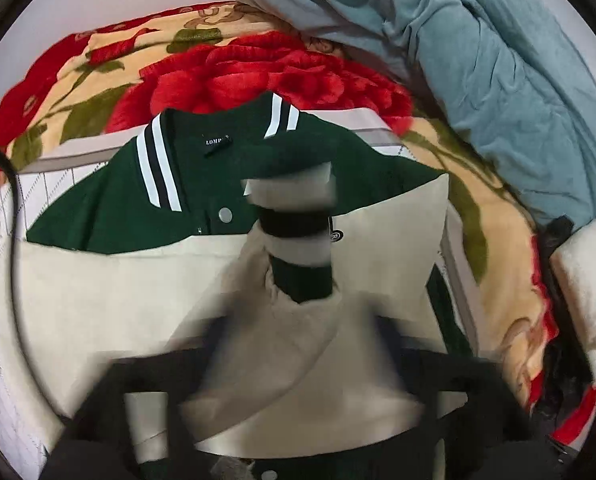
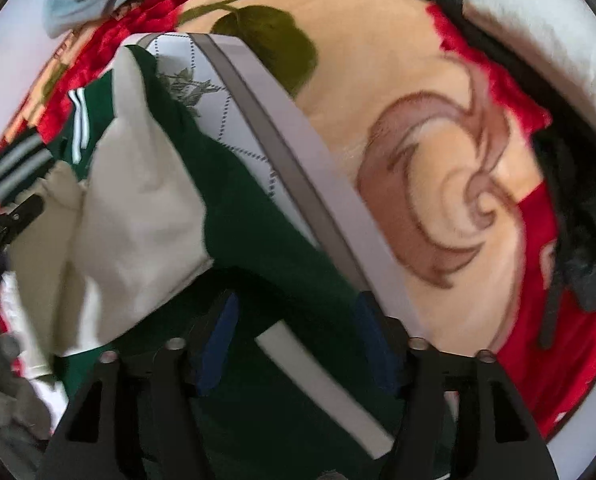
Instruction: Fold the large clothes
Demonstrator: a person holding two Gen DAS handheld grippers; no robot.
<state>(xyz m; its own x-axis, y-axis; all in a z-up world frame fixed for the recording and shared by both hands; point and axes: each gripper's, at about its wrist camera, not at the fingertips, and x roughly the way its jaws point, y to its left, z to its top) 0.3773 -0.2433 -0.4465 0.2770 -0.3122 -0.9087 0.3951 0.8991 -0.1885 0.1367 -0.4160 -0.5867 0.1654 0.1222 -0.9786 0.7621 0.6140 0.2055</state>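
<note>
Varsity jacket (image 1: pixel 202 184) lying front-up on a white quilted folding board (image 2: pixel 202 76), itself set on a rose-patterned blanket (image 1: pixel 258 76) covering the bed; a grey-blue duvet (image 1: pixel 478 60) is bunched at the far side. The board presumably gives a flat, firm surface for creasing. One cream sleeve (image 1: pixel 282 320) is drawn across the green body, its striped cuff (image 1: pixel 298 248) reaching toward the snap placket, a placement that narrows the garment for later folds. Left hand-held gripper (image 1: pixel 298 408): badly blurred, jaws spread wide, the sleeve draped between them but apparently not pinched, which suggests a release. Right hand-held gripper (image 2: pixel 294 344): blue-padded fingers (image 2: pixel 218 340) apart, straddling the green fabric near the board's grey-edged rim without pressing on it, seemingly lined up on the side panel. The other hand-held gripper shows at the left edge of the right-wrist view
</note>
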